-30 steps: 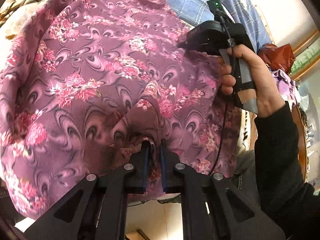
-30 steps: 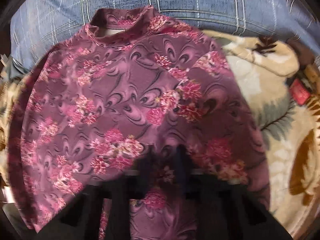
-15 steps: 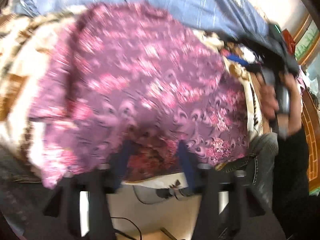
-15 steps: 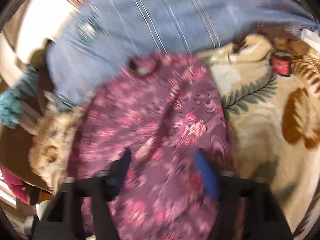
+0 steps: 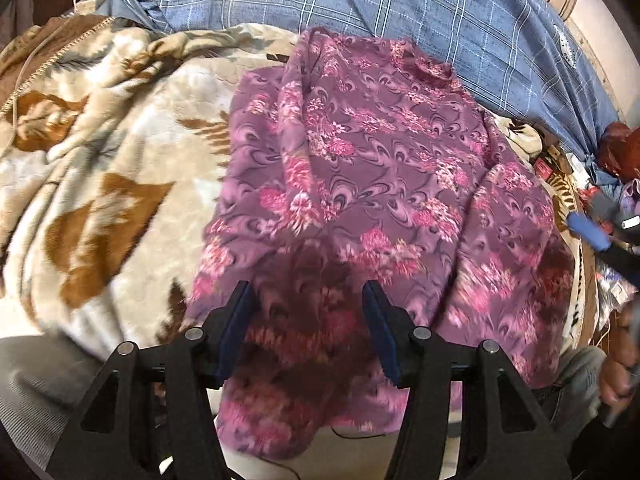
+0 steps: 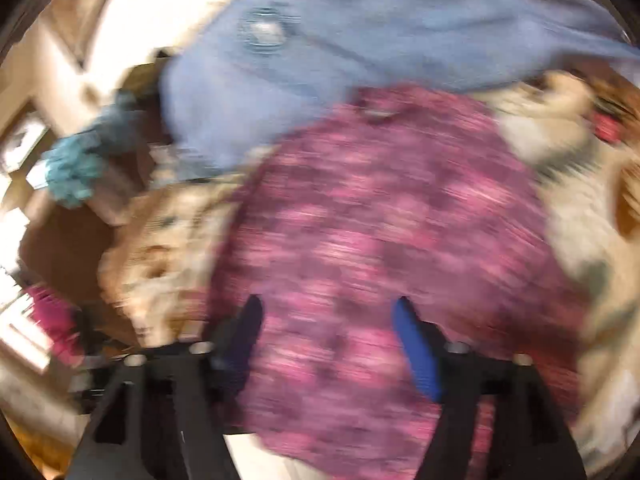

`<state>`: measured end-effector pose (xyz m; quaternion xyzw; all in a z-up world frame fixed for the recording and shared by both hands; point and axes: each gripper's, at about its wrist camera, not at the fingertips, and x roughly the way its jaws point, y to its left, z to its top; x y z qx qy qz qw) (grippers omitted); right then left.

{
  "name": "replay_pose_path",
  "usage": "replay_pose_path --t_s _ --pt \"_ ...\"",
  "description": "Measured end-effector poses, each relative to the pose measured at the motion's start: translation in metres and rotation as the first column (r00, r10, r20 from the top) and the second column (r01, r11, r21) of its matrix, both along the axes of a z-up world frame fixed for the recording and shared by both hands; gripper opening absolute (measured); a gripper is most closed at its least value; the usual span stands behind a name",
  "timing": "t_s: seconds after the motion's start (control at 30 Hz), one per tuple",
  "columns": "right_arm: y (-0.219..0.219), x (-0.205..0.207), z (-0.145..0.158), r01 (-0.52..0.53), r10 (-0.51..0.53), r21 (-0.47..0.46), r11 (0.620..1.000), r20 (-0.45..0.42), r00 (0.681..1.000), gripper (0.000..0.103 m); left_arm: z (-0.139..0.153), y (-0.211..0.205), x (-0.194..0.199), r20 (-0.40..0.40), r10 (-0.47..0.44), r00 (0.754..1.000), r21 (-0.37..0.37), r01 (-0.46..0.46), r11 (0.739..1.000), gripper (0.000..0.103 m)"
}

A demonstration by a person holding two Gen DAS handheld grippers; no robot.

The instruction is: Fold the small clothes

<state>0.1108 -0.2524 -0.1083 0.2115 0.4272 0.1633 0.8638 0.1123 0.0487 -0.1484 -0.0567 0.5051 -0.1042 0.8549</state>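
My left gripper (image 5: 306,300) stands wide, holding nothing, above the near hem of the purple floral top (image 5: 372,184). Top lies flat on the cream leaf-print blanket (image 5: 100,168), collar toward the blue plaid cover (image 5: 400,4). My right gripper (image 6: 326,316): wide, empty; view blurred.

Bed, one: cream fleece blanket (image 5: 100,168) with brown leaf print filled the left of the frame; blue plaid cover (image 5: 400,12) lay across the top; white cable (image 5: 30,62) at upper left.
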Motion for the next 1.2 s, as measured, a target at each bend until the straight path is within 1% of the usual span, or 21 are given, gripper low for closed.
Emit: replay_pose_path --t_s 0.03,0.07,0.1,0.2,0.37,0.47,0.5,0.53,0.57,0.6,0.67,0.73,0.77,0.87,0.93,0.97,1.0,1.07,1.13,1.17,1.2 --pt "0.010 0.007 0.004 -0.047 0.047 0.043 0.998 0.003 0.999 0.074 -0.005 0.001 0.004 -0.006 0.014 1.000 0.023 -0.014 1.000 0.043" --pt "0.020 0.016 0.007 -0.079 0.080 0.077 0.994 -0.003 0.997 0.074 -0.007 -0.001 0.004 -0.008 0.024 1.000 0.032 -0.024 0.999 0.013" --pt "0.033 0.030 0.008 -0.110 0.113 0.109 0.988 -0.019 0.993 0.074 -0.009 0.003 0.003 -0.012 0.029 1.000 0.018 -0.028 0.999 0.006" --pt "0.067 0.064 0.007 -0.172 0.181 0.122 0.978 -0.066 0.981 0.074 -0.006 0.019 0.000 0.017 0.059 0.998 -0.091 -0.057 0.994 0.005" --pt "0.147 0.114 -0.022 -0.302 0.325 0.145 0.942 -0.174 0.930 0.074 0.018 0.024 -0.011 0.129 0.066 0.989 -0.167 -0.044 0.985 0.005" --pt "0.193 0.147 -0.057 -0.341 0.377 0.174 0.924 -0.267 0.887 0.070 0.026 0.021 -0.012 0.157 0.038 0.987 -0.174 -0.010 0.985 0.005" --pt "0.206 0.156 -0.066 -0.362 0.394 0.161 0.918 -0.302 0.868 0.059 0.030 0.019 -0.014 0.173 0.028 0.984 -0.161 0.000 0.987 0.005" --pt "0.216 0.164 -0.073 -0.376 0.393 0.117 0.919 -0.336 0.856 0.017 0.034 0.018 -0.015 0.185 0.021 0.982 -0.148 0.007 0.989 0.005" --pt "0.222 0.168 -0.076 -0.381 0.377 0.065 0.922 -0.371 0.849 0.004 0.041 0.017 -0.016 0.196 0.013 0.980 -0.140 0.015 0.990 0.005" --pt "0.219 0.172 -0.070 -0.373 0.365 0.052 0.926 -0.373 0.853 0.003 0.048 0.017 -0.015 0.208 0.002 0.978 -0.144 0.028 0.989 0.005" --pt "0.200 0.172 -0.039 -0.355 0.371 0.107 0.929 -0.285 0.884 0.002 0.071 0.012 -0.010 0.213 -0.052 0.976 -0.165 0.088 0.982 0.005" --pt "0.176 0.163 -0.001 -0.339 0.359 0.126 0.932 -0.201 0.911 0.002 0.097 -0.003 -0.006 0.221 -0.129 0.967 -0.196 0.173 0.965 0.005" --pt "0.163 0.158 0.012 -0.329 0.350 0.140 0.934 -0.174 0.920 0.003 0.108 -0.013 -0.007 0.236 -0.170 0.957 -0.201 0.219 0.955 0.005" --pt "0.118 0.141 0.032 -0.283 0.302 0.135 0.950 -0.146 0.942 0.003 0.128 -0.069 -0.018 0.258 -0.331 0.908 -0.126 0.372 0.920 0.005" --pt "0.082 0.126 0.021 -0.241 0.255 0.104 0.965 -0.157 0.954 0.009 0.115 -0.103 -0.021 0.215 -0.419 0.882 -0.090 0.446 0.891 0.006" --pt "0.073 0.125 0.010 -0.227 0.241 0.096 0.969 -0.179 0.954 0.009 0.099 -0.118 -0.020 0.173 -0.458 0.872 -0.106 0.478 0.872 0.008" --pt "0.054 0.122 -0.011 -0.198 0.218 0.109 0.974 -0.218 0.951 0.009 0.083 -0.127 -0.019 0.134 -0.488 0.863 -0.145 0.504 0.851 0.015" --pt "0.022 0.118 -0.055 -0.134 0.162 0.115 0.984 -0.282 0.946 0.009 0.049 -0.136 -0.021 0.043 -0.556 0.830 -0.255 0.547 0.797 0.017" --pt "0.002 0.114 -0.087 -0.063 0.092 0.096 0.993 -0.343 0.935 0.012 0.043 -0.130 -0.028 0.022 -0.567 0.823 -0.274 0.551 0.789 0.017" --pt "-0.007 0.107 -0.096 -0.032 0.073 0.116 0.993 -0.363 0.929 0.013 0.047 -0.121 -0.031 0.044 -0.564 0.825 -0.272 0.553 0.788 0.023" --pt "-0.019 0.093 -0.100 -0.024 0.085 0.178 0.984 -0.348 0.934 0.022 0.053 -0.108 -0.028 0.069 -0.545 0.836 -0.280 0.541 0.793 0.038"
